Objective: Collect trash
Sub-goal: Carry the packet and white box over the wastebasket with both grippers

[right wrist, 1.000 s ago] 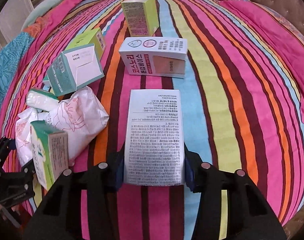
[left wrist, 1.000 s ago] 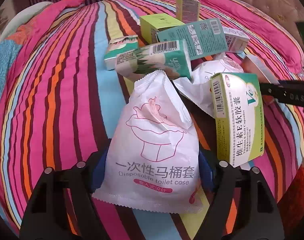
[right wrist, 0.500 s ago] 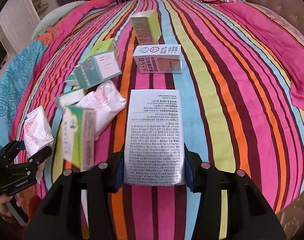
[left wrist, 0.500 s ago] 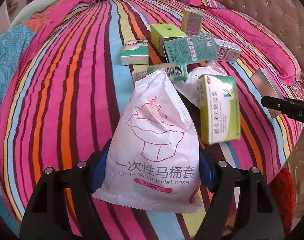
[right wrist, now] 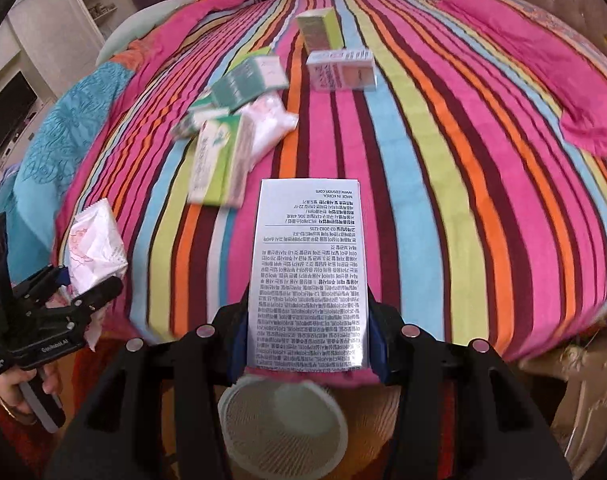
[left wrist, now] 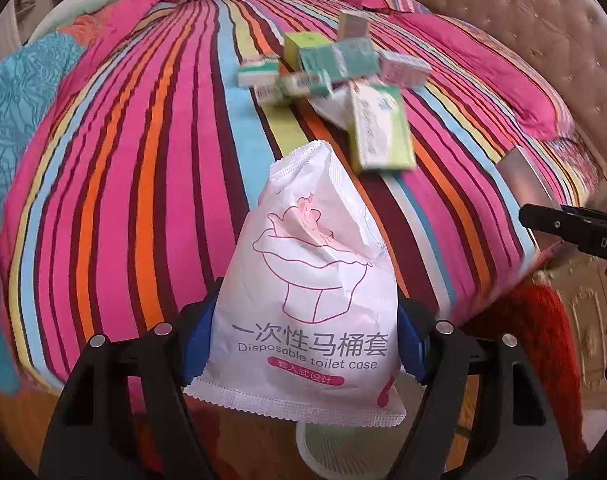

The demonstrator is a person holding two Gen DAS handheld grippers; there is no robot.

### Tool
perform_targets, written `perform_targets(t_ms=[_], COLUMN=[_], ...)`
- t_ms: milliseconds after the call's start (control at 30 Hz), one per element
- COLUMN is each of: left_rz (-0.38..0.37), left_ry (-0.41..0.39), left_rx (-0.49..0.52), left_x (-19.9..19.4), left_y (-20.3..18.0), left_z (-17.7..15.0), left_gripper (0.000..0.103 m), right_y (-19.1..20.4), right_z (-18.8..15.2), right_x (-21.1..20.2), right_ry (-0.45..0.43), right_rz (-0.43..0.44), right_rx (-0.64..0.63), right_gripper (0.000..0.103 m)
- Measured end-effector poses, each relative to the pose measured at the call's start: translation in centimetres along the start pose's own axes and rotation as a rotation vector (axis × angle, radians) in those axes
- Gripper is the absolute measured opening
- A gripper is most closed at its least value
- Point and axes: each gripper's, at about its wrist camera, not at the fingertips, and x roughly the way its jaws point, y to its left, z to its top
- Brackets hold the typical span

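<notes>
My left gripper (left wrist: pixel 303 340) is shut on a white "Disposable toilet case" pouch (left wrist: pixel 307 292) and holds it off the bed's near edge. My right gripper (right wrist: pixel 307 332) is shut on a silver printed box (right wrist: pixel 309 272), held above a white mesh bin (right wrist: pixel 283 420) on the floor. The bin's rim also shows in the left wrist view (left wrist: pixel 343 448). The left gripper with its pouch shows at the left of the right wrist view (right wrist: pixel 83 280). Several boxes and a white pouch (right wrist: pixel 267 124) lie in a pile on the striped bed (right wrist: pixel 443 160).
A green-and-white box (left wrist: pixel 379 132) lies nearest the bed edge, a pink-and-white box (right wrist: pixel 339 70) and a green box (right wrist: pixel 319 32) farther back. A padded headboard (left wrist: pixel 523 40) is at the right. A red rug (left wrist: pixel 523 360) covers the floor beside the bed.
Both grippers have pulled back from the bed with their items, so the pile looks farther away. The bed edge, floor and white bin have come into view below them.
</notes>
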Motion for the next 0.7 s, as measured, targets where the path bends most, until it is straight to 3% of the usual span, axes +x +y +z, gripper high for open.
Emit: perform_targets(t_ms=[400,533,700], left_rz=[-0.063,-0.072,-0.092], left_ry=[0.117,0.156,0.263], left_rx=[-0.001,0.001,-0.011], left_x=[-1.1,-0.4,2.2], left_y=[-2.6,-3.1,-4.0], left_z=[-9.3,-11.0,-12.7], left_gripper=[0.073,0.073,0.073], right_y=[2.3,2.7,2.9], right_z=[-7.8,-9.4,-10.8], right_x=[1.0,1.9,3.8], right_ry=[0.159,0.216,0.314], right_rz=[0.069,0.083,0.104], right_rx=[0.004,0.014,0.041], right_gripper=[0.045,0.045,0.045])
